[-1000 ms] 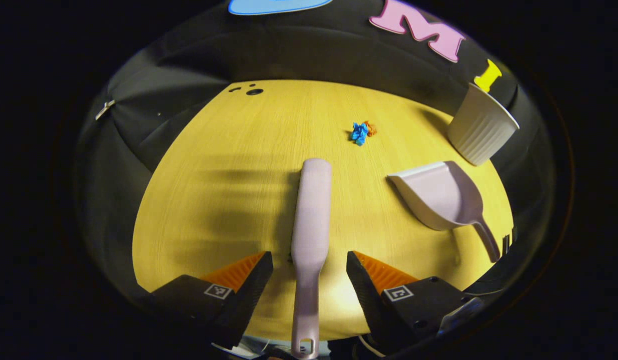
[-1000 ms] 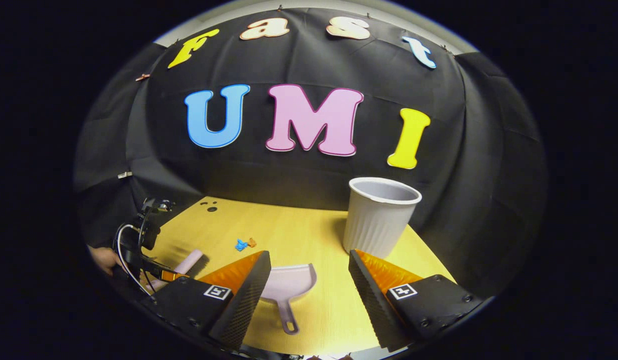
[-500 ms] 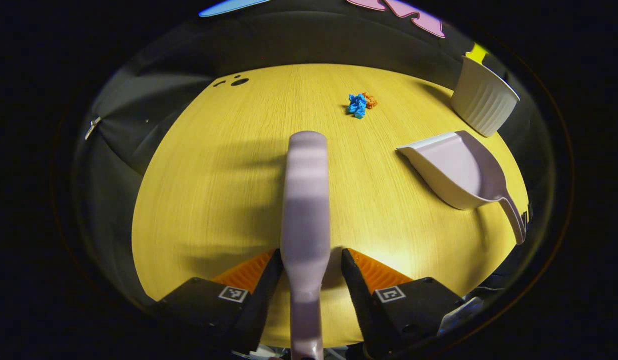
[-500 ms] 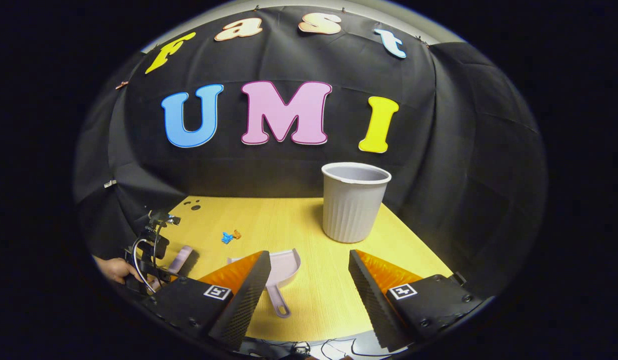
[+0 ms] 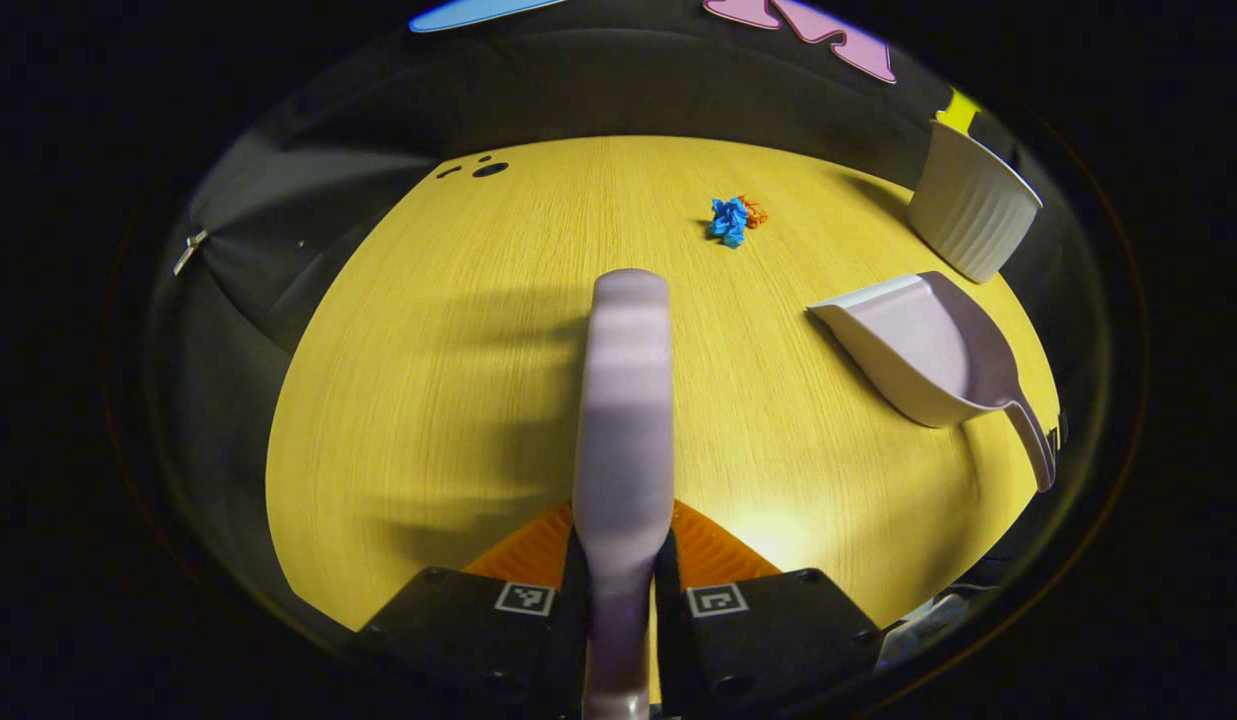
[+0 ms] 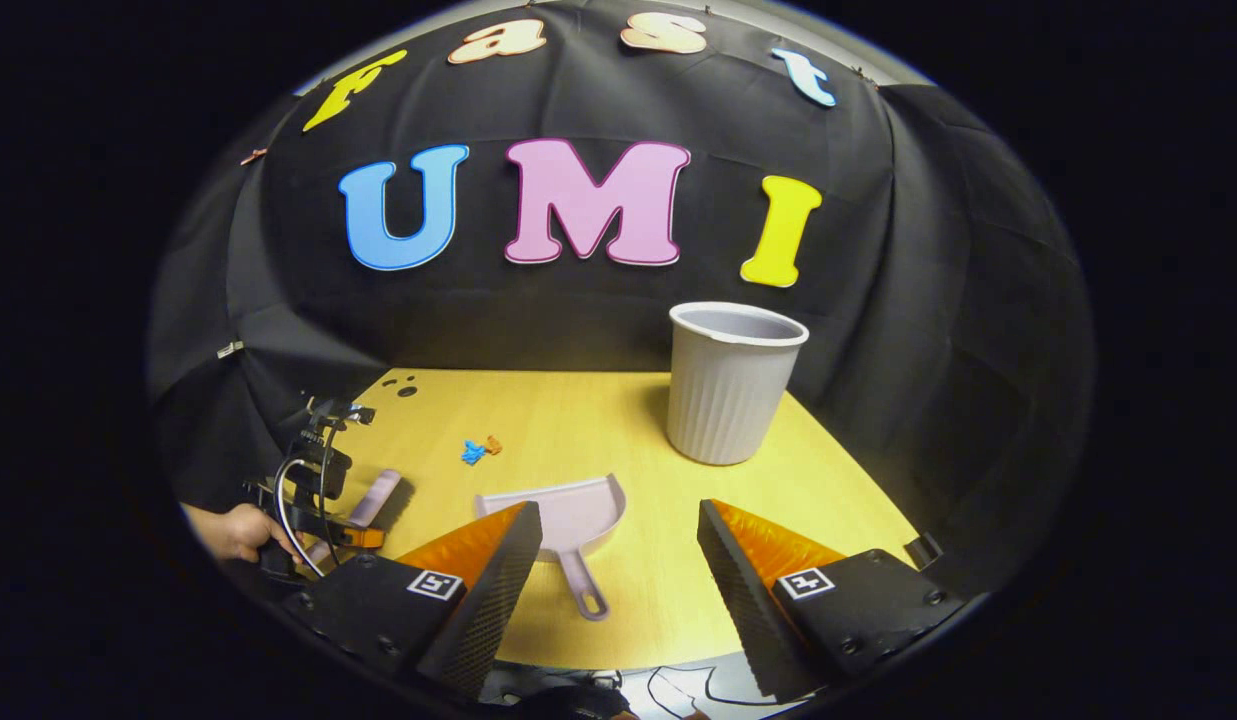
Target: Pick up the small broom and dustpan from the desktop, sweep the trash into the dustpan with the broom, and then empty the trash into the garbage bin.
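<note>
- Clamping the broom (image 5: 626, 400) by its handle: left claw (image 5: 623, 560) is closing tight on it, both orange fingers (image 5: 526, 545) pressing the handle, brush end pointing out over the worktop (image 5: 428, 400).
- Right claw (image 6: 618, 560) is hanging wide open, holding nothing, above the dustpan (image 6: 568, 515), whose handle is pointing toward it.
- Dustpan is lying flat on the worktop, untouched; trash (image 5: 733, 218), blue and orange scraps, is sitting farther out, well apart from both tools.
- Bin (image 6: 733, 385) is standing upright near the far right corner, just beyond the dustpan.
- A hand (image 6: 233, 530) is holding the left claw at the worktop's left edge.
- Risk: the grip is sitting low on a long broom, so it may be pivoting or slipping once bristles drag.
- Risk: the dustpan handle is thin and flat on the worktop, so the right claw may be missing it or shoving the pan toward the bin.
- Risk: light scraps may be scattering past the pan if swept hard.
</note>
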Demonstrator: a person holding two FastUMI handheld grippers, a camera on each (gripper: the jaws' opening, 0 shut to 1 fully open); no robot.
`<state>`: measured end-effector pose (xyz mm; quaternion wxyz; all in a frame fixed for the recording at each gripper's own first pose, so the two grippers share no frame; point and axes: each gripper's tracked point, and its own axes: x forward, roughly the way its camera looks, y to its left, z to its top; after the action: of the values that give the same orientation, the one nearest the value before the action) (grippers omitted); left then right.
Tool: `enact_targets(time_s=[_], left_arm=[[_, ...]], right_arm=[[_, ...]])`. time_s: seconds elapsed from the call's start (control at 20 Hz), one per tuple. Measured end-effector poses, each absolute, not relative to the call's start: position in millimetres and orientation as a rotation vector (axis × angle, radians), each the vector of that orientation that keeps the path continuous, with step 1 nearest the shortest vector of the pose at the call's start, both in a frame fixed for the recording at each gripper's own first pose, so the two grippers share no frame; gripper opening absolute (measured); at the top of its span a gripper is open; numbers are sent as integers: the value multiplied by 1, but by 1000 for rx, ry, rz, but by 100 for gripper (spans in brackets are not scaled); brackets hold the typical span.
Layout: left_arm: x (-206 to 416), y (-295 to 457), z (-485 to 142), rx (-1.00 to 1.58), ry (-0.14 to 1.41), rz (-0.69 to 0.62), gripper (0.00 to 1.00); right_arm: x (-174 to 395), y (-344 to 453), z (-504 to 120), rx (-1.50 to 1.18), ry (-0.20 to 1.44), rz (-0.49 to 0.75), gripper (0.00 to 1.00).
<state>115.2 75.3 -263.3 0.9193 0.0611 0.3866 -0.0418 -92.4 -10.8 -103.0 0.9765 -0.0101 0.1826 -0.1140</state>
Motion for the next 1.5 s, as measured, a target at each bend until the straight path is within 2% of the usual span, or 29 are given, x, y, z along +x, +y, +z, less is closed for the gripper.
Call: enact_targets(time_s=[0.3, 0.6, 0.8, 1.05, 1.5], left_arm=[[108, 80, -255, 15, 694, -87, 25], [74, 75, -206, -15, 581, -127, 27], [44, 58, -163, -131, 472, -187, 26], [28, 64, -150, -176, 485, -147, 26], [40, 64, -164, -127, 559, -116, 27]], right_arm=[[-49, -2, -138, 8, 487, -167, 98], [-17, 4, -196, -49, 638, -60, 98], [-12, 2, -243, -117, 757, -2, 98], [-12, -6, -290, -81, 900, -15, 99], [2, -10, -343, -65, 1071, -55, 99]])
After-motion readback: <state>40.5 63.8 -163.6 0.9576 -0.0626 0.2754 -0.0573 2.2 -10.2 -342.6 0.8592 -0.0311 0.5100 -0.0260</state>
